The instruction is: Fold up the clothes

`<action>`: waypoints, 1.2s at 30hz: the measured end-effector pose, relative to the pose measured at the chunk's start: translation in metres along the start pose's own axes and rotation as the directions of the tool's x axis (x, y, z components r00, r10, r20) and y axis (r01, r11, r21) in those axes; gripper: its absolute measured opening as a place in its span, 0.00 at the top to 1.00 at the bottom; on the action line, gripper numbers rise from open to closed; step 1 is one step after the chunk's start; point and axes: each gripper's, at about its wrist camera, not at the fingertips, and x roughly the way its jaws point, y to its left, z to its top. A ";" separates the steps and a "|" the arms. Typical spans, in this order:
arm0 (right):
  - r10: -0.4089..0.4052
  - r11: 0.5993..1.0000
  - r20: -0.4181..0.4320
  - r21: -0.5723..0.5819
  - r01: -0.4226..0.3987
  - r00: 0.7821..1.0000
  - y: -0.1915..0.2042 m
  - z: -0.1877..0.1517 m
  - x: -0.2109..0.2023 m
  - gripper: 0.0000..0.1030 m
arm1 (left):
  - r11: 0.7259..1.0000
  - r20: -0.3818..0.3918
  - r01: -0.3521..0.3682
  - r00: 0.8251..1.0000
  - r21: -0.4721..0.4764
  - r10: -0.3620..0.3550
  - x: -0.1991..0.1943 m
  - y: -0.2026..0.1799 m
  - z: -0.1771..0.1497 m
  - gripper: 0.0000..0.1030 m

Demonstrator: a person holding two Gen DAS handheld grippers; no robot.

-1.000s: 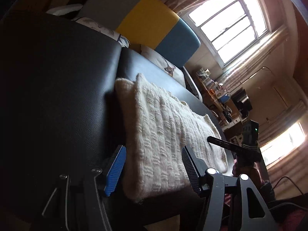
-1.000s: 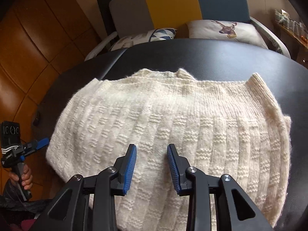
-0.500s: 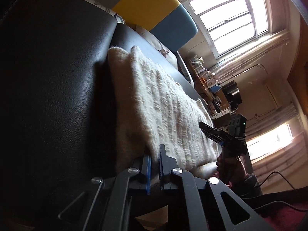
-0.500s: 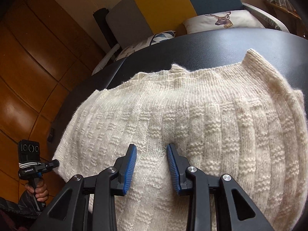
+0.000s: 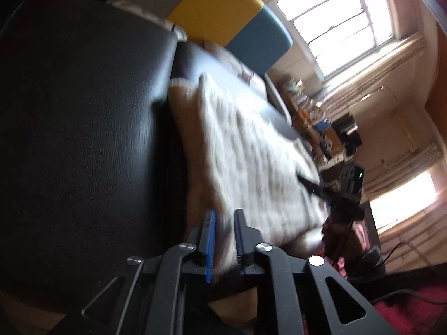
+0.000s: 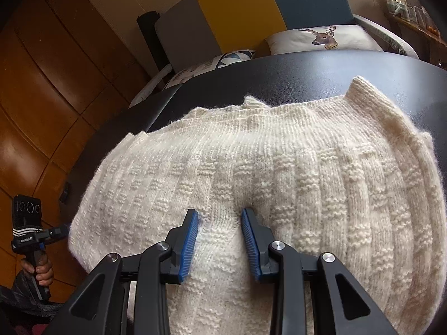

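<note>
Your cream knitted sweater [image 6: 279, 184] lies spread flat on the black padded tabletop [image 6: 321, 72], filling the middle of the right wrist view, with its far edge toward 12 o'clock and a sofa [image 6: 237, 14] behind.

Your left gripper [image 5: 225, 240] sits at the sweater's near corner, at 6 o'clock in its own view. Its fingers [image 5: 210, 240] are nearly together with a fold of knit between them, so they look clamped on the edge, though the blur keeps that from being certain. Your right gripper [image 6: 220, 240] rests on the near part of the sweater, fingers apart with a ridge of fabric rising between them, not yet pinched.

To do this step well:
- Close the right fingers fully on that ridge before you lift, catching every layer, since thick knit slips out of a shallow bite.
- Raise both grippers together at matching height so the near edge stays straight.
- Carry it toward 12 o'clock and lay it down square with the far edge.
- Move slowly, because the loose knit will probably stretch and sag between your two grips.
</note>
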 end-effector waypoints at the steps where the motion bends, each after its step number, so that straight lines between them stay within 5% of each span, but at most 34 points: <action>1: 0.004 1.000 0.008 0.005 -0.004 1.000 -0.001 -0.001 -0.001 0.69 | 1.000 0.027 -0.011 1.000 0.000 0.011 -0.001 0.000 0.007 0.60; 5: 0.000 1.000 0.016 -0.003 0.000 1.000 0.000 -0.004 -0.002 0.68 | 0.999 0.055 -0.049 0.997 0.021 0.047 0.017 -0.001 0.043 0.54; 12: 0.009 1.000 0.024 -0.015 -0.009 1.000 -0.001 -0.006 -0.004 0.68 | 0.990 -0.013 -0.112 0.993 0.083 0.114 0.066 0.000 0.090 0.56; 14: 0.008 1.000 0.020 -0.018 -0.007 1.000 -0.001 -0.006 -0.004 0.68 | 0.985 -0.013 -0.133 0.991 0.108 0.136 0.072 -0.006 0.095 0.95; 16: -0.001 1.000 0.019 -0.024 0.001 1.000 0.000 -0.006 -0.004 0.68 | 0.981 0.036 -0.152 0.988 0.124 0.149 0.061 -0.014 0.094 0.95; 20: -0.018 0.999 0.039 -0.038 0.019 0.999 0.003 -0.008 -0.003 0.68 | 0.930 0.001 -0.354 0.935 0.100 0.355 0.069 0.016 0.089 1.00; 22: -0.018 0.999 0.042 -0.041 0.020 0.999 0.004 -0.009 -0.002 0.68 | 0.910 -0.014 -0.402 0.914 0.100 0.406 0.072 0.026 0.082 1.00; 28: -0.009 0.999 0.054 -0.035 0.011 0.998 0.002 -0.012 -0.002 0.68 | 0.931 0.089 -0.351 0.935 0.097 0.343 0.050 -0.001 0.089 0.99; 36: -0.005 0.999 0.066 -0.043 0.008 0.998 0.002 -0.014 -0.005 0.68 | 0.910 0.008 -0.357 0.931 0.213 0.364 0.083 -0.018 0.106 0.68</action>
